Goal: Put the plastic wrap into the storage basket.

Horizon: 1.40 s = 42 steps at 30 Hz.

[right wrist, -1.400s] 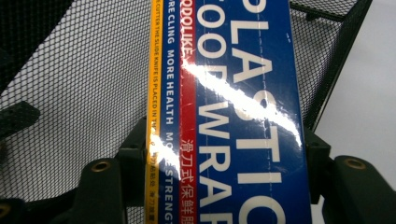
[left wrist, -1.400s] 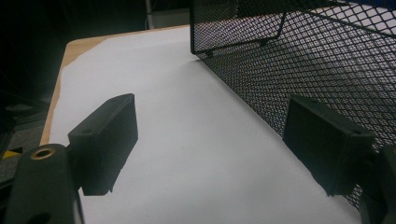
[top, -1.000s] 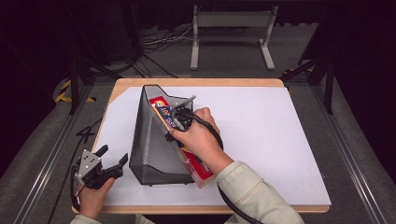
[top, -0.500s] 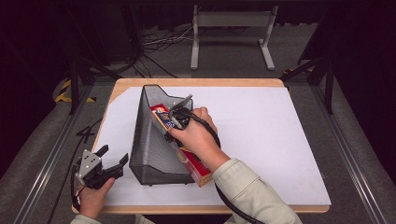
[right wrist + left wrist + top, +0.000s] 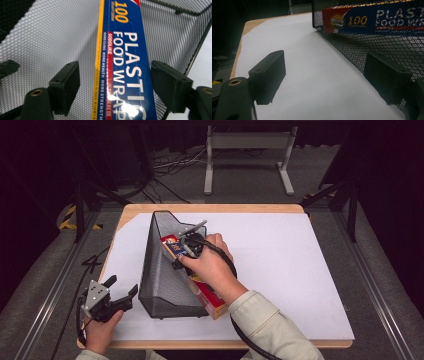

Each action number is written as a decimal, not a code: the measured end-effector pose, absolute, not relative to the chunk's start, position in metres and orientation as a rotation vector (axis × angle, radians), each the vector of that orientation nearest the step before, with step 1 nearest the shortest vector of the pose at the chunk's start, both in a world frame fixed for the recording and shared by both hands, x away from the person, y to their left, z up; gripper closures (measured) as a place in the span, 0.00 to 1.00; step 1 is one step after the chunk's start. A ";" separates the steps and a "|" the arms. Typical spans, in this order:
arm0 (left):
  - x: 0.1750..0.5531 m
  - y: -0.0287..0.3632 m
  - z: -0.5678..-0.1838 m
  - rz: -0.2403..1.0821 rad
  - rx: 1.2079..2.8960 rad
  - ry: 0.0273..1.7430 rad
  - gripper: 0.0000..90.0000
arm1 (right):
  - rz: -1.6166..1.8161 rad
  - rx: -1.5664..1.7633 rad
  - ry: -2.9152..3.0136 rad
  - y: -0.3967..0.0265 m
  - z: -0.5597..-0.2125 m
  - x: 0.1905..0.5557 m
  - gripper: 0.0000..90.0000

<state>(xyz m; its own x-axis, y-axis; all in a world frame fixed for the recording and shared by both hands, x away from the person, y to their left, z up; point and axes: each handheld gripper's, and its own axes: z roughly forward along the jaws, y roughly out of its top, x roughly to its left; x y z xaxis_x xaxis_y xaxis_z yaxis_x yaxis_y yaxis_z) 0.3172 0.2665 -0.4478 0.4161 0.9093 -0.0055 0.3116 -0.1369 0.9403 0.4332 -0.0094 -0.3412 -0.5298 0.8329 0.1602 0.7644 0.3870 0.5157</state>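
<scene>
A black mesh file holder (image 5: 160, 270) lies on its side on the white sheet. A long blue and red plastic-wrap box (image 5: 212, 304) lies in it, its near end sticking out toward the person. My right gripper (image 5: 181, 256) reaches into the holder over the box. Its jaws have just been opening. In the right gripper view the box (image 5: 125, 62) lies between the parted pads of that gripper (image 5: 113, 77), with a clear gap at the left pad. My left gripper (image 5: 122, 285) is open and empty at the table's near left corner, and its view faces the holder's mesh wall (image 5: 362, 42).
The white sheet (image 5: 290, 270) covers most of the wooden table, with wide free room right of the holder. A grey metal stand (image 5: 247, 150) and cables lie on the dark floor beyond the far edge. A black frame rail runs along each side.
The far end of the box has dropped lower into the holder under the right hand. The left hand and gripper have kept still.
</scene>
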 end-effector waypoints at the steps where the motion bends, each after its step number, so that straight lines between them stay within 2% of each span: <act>1: 0.317 0.266 -0.448 0.751 1.675 1.080 0.21 | 0.829 1.453 2.510 -0.009 -0.341 0.433 0.27; 4: 0.318 0.265 -0.448 0.748 1.677 1.080 0.21 | 0.907 1.390 2.492 -0.012 -0.337 0.431 0.23; 20: 0.316 0.267 -0.447 0.751 1.669 1.086 0.21 | 1.186 1.259 2.356 -0.041 -0.314 0.411 0.23; 42: 0.317 0.268 -0.447 0.755 1.672 1.088 0.20 | 1.246 1.262 2.273 -0.103 -0.293 0.403 0.19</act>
<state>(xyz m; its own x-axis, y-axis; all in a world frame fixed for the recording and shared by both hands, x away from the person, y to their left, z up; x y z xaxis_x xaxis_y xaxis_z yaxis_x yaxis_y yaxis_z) 0.3168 0.2677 -0.4470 0.4088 0.9126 -0.0061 0.3139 -0.1344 0.9399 0.4030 -0.1034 -0.2927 -0.5897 0.7894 0.1704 0.5684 0.2558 0.7820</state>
